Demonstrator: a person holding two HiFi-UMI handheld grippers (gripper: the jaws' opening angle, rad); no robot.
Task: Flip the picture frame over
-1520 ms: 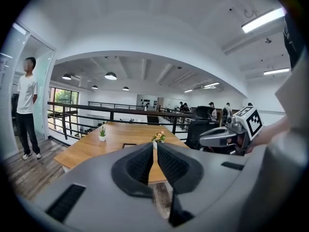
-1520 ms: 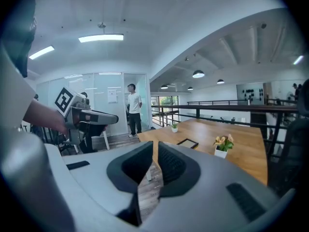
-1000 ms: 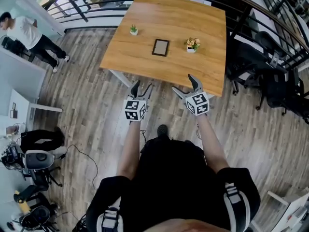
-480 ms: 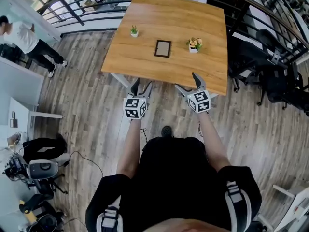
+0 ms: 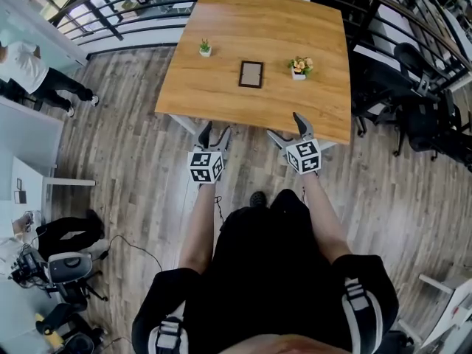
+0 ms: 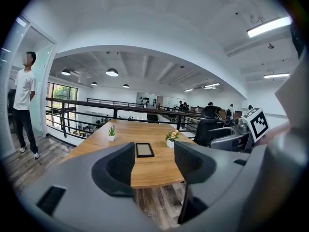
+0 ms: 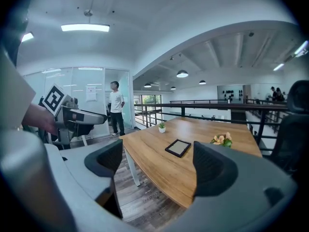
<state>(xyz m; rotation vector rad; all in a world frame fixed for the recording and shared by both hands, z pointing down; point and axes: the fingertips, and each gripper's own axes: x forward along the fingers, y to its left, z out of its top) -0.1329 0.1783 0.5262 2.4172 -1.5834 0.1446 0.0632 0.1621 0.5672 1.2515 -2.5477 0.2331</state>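
Small dark-bordered rectangular picture frame (image 5: 251, 74) flat on light wooden table (image 5: 221, 98), approx mid-table, pale grey panel facing up. To its left, nr far edge: tiny green plant in white pot (image 5: 204, 47). To its right, a bit closer: small white pot of yellow-pink flowers (image 5: 299, 67). Both pots apart from frame, neither touching it. Out in front of body, left gripper (image 5: 216, 131) w/ black-and-white marker cube, just short of table's near edge, over grey-brown plank floor (image 5: 125, 168); jaws spread wide, nothing btwn them, only table edge and frame seen through the gap in left gripper view. Level w/ it, right gripper (image 5: 285, 126), tips overlapping table's near edge in head view, likewise spread wide and empty; frame visible in the gap in right gripper view, far beyond the pads. Both grippers well apart from frame, not touching table or anything on it. Side by side, apart from each other, each marker cube showing at the edge of the other's view. Bkgd: black metal railing (image 5: 125, 9) round far and right sides of table, dark office chairs (image 5: 413, 124) at right, person in white shirt and dark trousers (image 5: 26, 65) standing at far left, well away from table.
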